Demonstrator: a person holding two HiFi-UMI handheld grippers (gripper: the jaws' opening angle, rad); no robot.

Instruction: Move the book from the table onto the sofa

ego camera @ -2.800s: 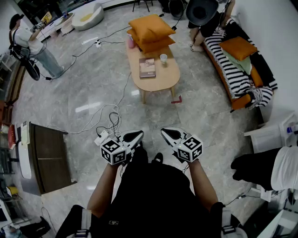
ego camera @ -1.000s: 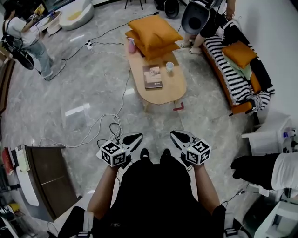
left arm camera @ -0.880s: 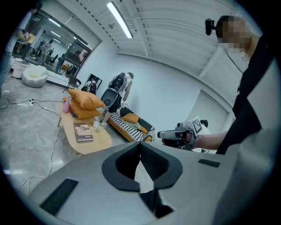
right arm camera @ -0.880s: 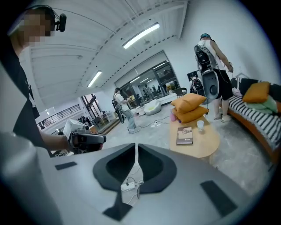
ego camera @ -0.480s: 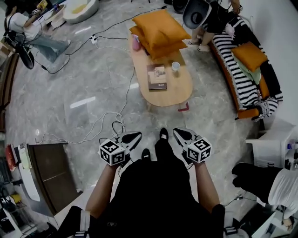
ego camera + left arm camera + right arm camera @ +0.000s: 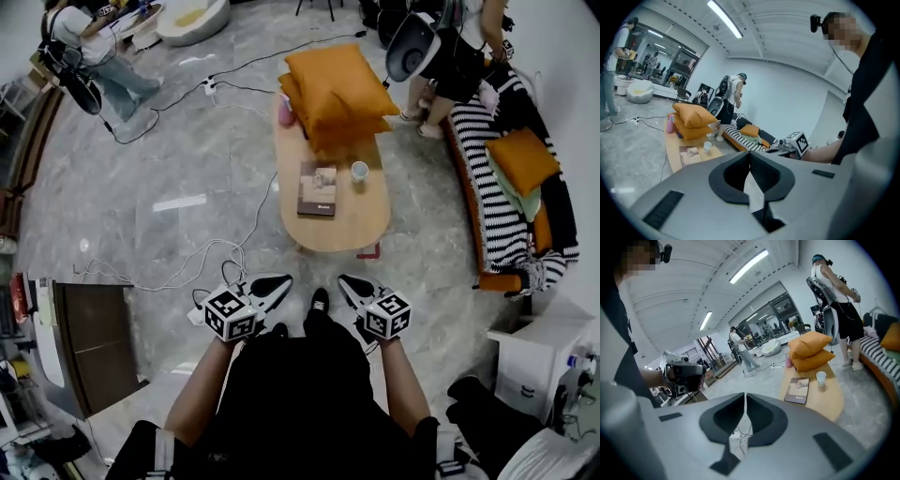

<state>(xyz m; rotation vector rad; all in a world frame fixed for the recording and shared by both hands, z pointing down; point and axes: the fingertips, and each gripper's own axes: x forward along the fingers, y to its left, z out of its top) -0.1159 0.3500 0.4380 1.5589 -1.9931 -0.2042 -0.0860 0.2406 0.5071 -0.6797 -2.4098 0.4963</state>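
Note:
A brown book (image 6: 318,188) lies flat on the oval wooden coffee table (image 6: 370,221), beside a white cup (image 6: 360,171); the book (image 6: 798,390) also shows in the right gripper view and the book (image 6: 689,153) in the left gripper view. The striped sofa (image 6: 491,192) stands to the right of the table. My left gripper (image 6: 279,280) and right gripper (image 6: 343,279) are held side by side near the table's near end, both shut and empty, well short of the book.
Two orange cushions (image 6: 337,92) and a pink bottle (image 6: 286,111) sit at the table's far end. A person (image 6: 450,47) stands by the sofa's far end, another person (image 6: 84,58) at far left. Cables (image 6: 202,258) trail across the marble floor; a dark cabinet (image 6: 89,342) stands left.
I have walked toward the coffee table: table and book now sit nearer below me and more centred. Both grippers came along with me, still shut and empty.

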